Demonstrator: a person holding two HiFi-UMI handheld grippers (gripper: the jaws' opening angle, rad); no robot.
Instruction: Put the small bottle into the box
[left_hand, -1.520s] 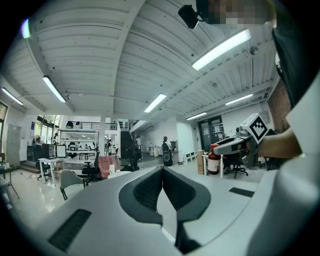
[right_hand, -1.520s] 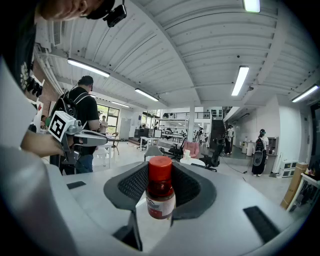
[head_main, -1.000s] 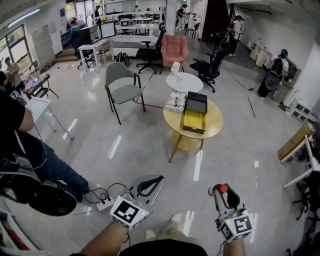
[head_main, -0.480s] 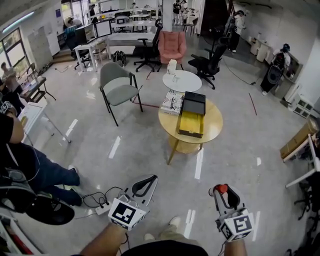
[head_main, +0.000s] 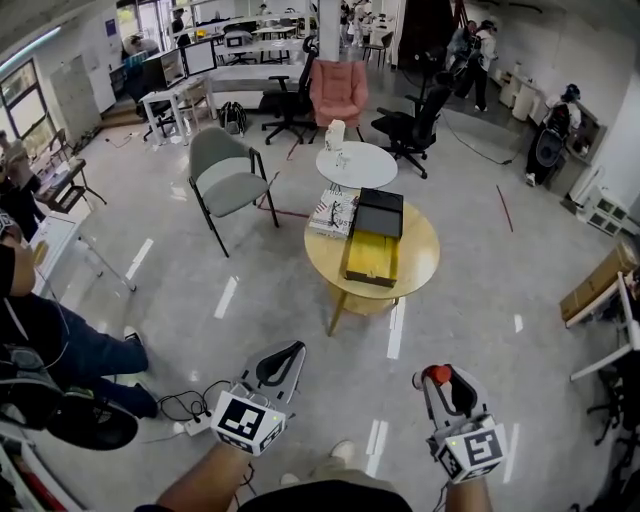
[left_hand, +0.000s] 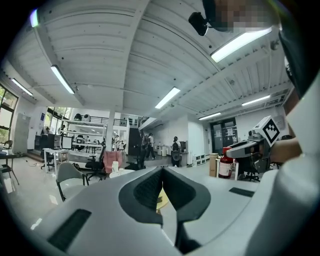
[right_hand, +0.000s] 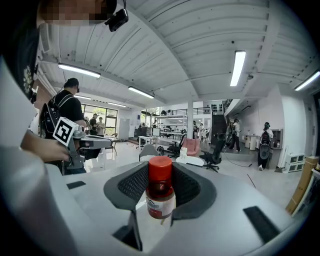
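Bare floor (head_main: 470, 310) lay open from the left tongs (head_main: 290, 353) and right tongs (head_main: 438, 378) to the round bench (head_main: 425, 250). The box (head_main: 371, 257) was clear from above. A black case (head_main: 380, 212) touched its far end, with books (head_main: 332, 212) alongside. A chair (head_main: 225, 180) flanked the left approach. Cables (head_main: 190, 405) crossed the floor near the left tongs.

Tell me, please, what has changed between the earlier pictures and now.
The person has walked closer to the round table: it and the yellow box on it now sit lower, further left and slightly larger in the head view. Nothing was taken hold of or let go. The right gripper still holds the small bottle; the left gripper stays shut and empty.
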